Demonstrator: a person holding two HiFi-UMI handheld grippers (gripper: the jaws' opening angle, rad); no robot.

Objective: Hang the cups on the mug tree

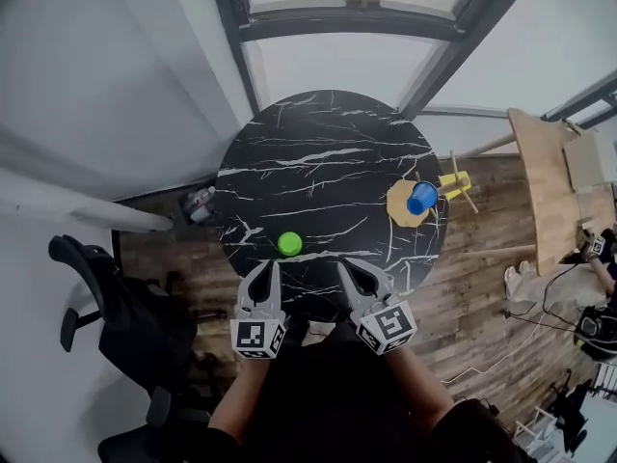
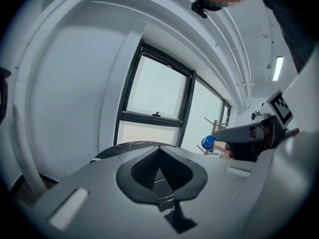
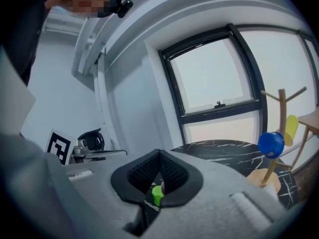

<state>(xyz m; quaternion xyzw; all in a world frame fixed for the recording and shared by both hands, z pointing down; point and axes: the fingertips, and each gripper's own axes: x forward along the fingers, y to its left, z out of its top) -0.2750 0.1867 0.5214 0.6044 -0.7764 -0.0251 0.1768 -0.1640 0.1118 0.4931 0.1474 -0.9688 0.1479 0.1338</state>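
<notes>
Held left gripper [image 1: 269, 268] and right gripper [image 1: 344, 264] side by side at the near edge of the desk [image 1: 318, 143], both jaws pressed together on nothing, probably a parked pose between picks. Found the green cup [image 1: 289, 244] standing loose on the desk just ahead of the left jaws, well apart from the mug tree [image 1: 401, 212] at the right rim, so likely next to go. Saw blue cup [image 1: 422, 198] and yellow cup [image 1: 456, 182] already hung on the tree's pegs, off the desk surface.
</notes>
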